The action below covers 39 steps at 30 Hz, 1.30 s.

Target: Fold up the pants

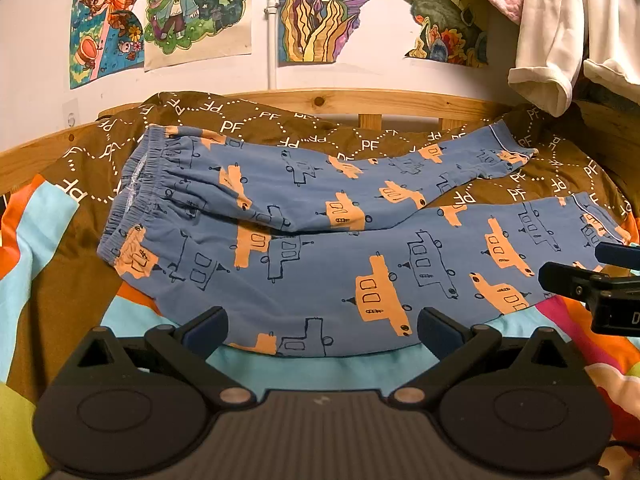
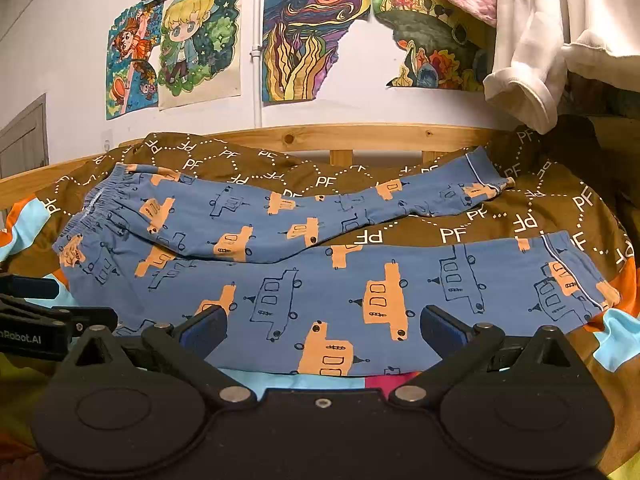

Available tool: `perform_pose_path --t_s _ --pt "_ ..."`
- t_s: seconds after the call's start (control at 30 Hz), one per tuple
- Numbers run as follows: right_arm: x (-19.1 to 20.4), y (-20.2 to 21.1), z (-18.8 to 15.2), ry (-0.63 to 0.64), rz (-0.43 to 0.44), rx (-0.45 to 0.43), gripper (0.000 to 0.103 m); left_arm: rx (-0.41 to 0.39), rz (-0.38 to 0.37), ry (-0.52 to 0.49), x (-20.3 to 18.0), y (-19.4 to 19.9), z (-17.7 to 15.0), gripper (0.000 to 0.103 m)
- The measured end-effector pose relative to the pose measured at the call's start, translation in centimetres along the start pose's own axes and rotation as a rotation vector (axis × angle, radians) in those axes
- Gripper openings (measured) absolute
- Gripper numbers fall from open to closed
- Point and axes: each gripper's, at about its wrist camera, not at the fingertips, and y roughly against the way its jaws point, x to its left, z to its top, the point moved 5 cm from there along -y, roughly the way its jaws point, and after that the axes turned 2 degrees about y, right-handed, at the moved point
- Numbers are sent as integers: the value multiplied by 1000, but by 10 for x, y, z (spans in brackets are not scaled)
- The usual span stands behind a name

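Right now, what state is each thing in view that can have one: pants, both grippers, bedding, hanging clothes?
pants: unfolded, laid flat across the bed, legs spread apart, waistband to the left
left gripper: open, nothing between its fingers, at the pants' near edge
right gripper: open, empty, over the near leg
brown duvet: rumpled under the pants
white garment: hanging at upper right

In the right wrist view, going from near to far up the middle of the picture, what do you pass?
Right gripper, jaws open → near leg of the blue pants → brown PF-print duvet → far leg of the pants → wooden bed rail → drawings on the wall.
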Motion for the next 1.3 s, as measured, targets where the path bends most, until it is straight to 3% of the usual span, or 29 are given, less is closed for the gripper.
perform_pose_path --t_s 1.3 --pt "4 3 8 0 0 5 102 14 -8 5 -1 -2 0 103"
